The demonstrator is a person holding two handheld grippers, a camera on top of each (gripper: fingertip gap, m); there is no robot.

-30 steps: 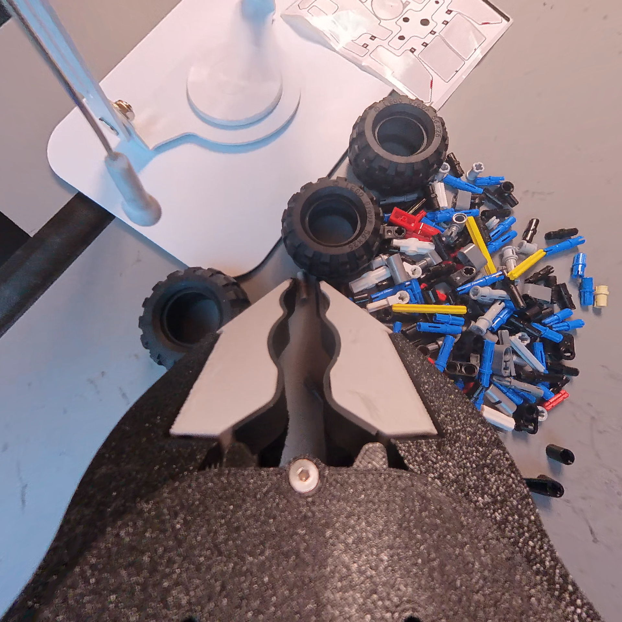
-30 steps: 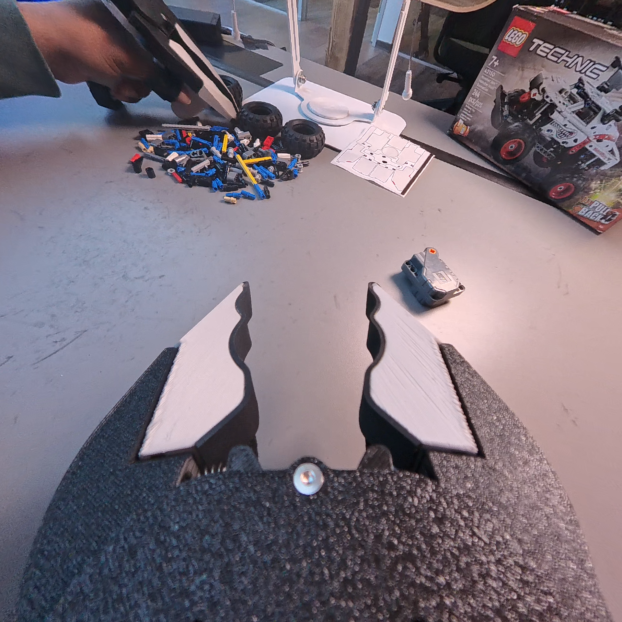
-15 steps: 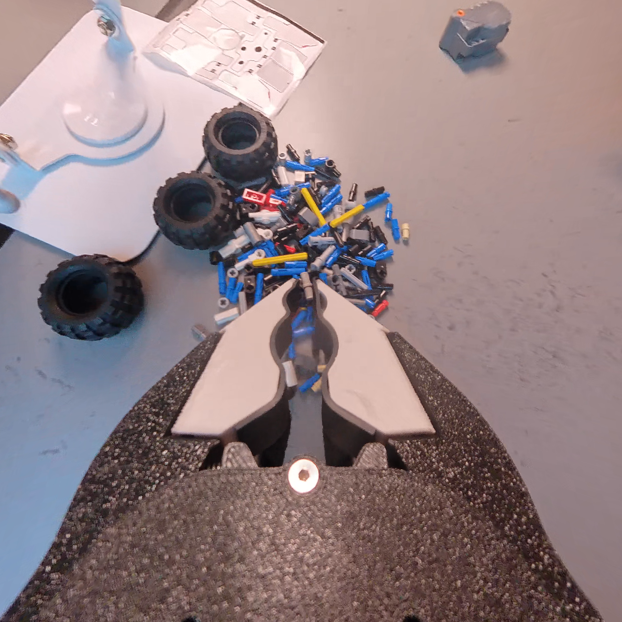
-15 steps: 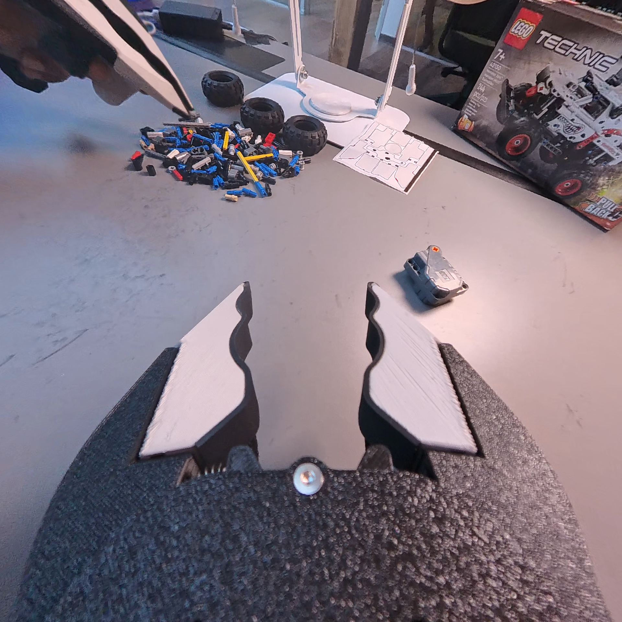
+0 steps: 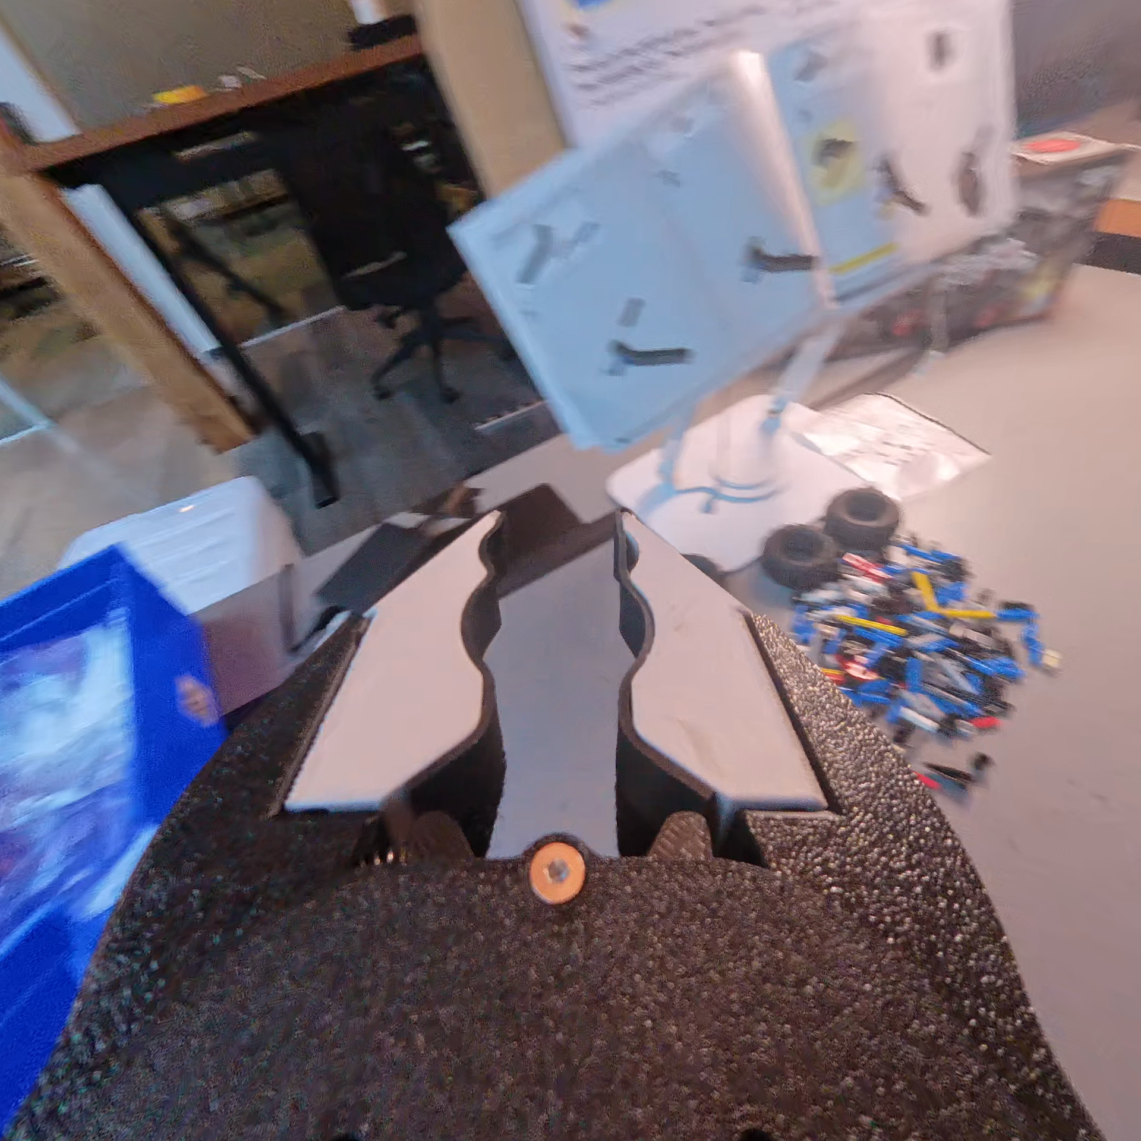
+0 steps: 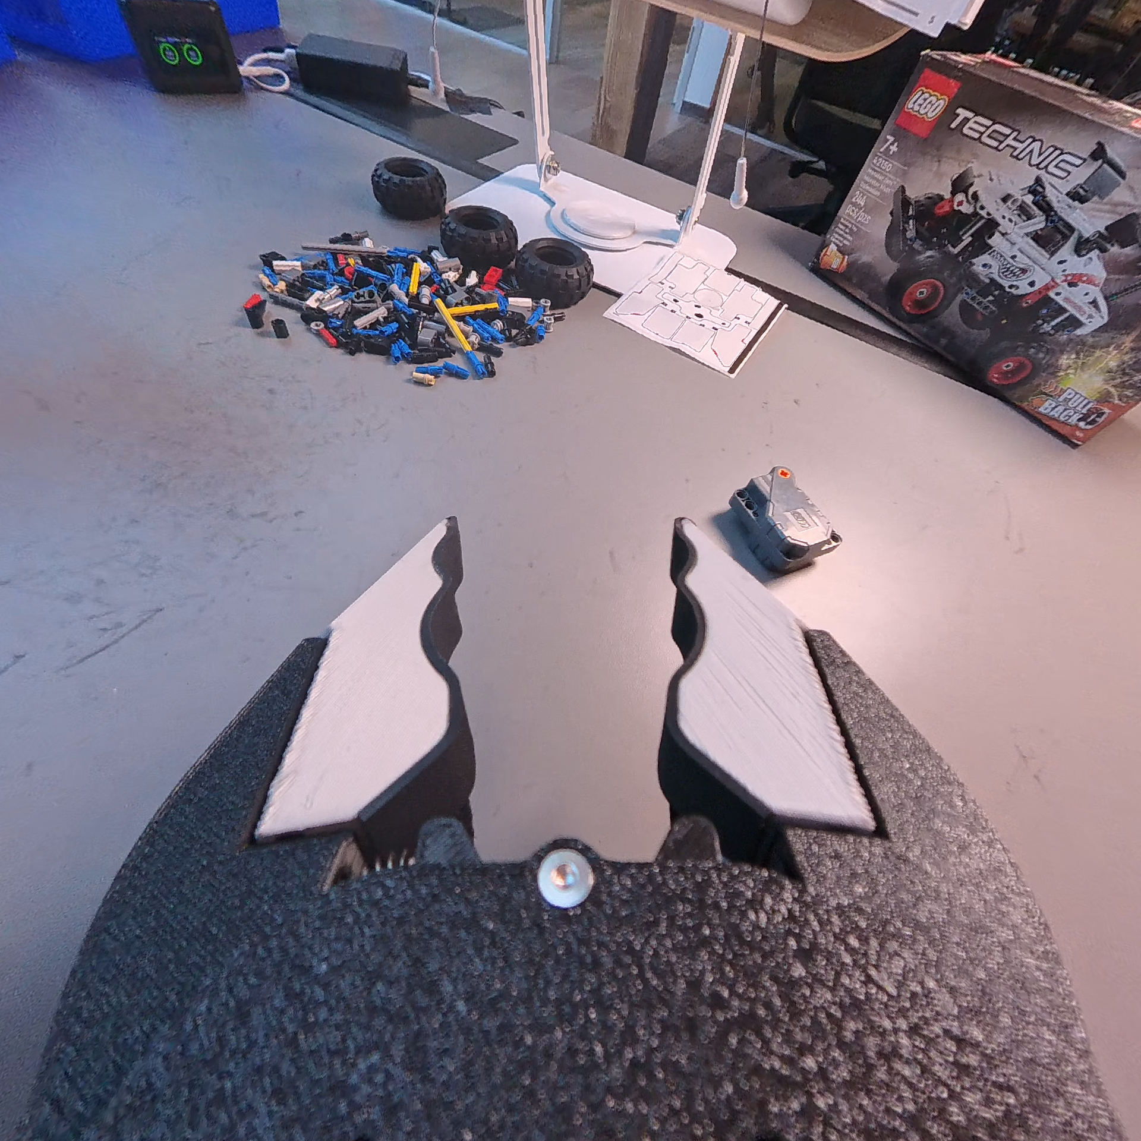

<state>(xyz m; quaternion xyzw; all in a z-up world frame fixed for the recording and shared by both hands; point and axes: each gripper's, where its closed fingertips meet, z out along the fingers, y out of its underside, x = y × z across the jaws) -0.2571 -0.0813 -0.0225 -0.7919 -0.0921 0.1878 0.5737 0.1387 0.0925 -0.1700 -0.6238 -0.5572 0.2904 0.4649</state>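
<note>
While both are hanging empty, left hand-held gripper (image 5: 557, 530) is gaping near brick pile (image 5: 914, 642); right hand-held gripper (image 6: 565, 536) is gaping beside grey motor block (image 6: 783, 525).

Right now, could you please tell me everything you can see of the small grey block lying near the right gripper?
The grey block is a small boxy plastic piece, darker grey at its lower edges, with a tiny orange spot on top, a thin rod sticking up and small holes at one end. It lies alone on the grey table, turned at an angle, just beyond the right-hand finger of the open right gripper. It touches only the table.
</note>
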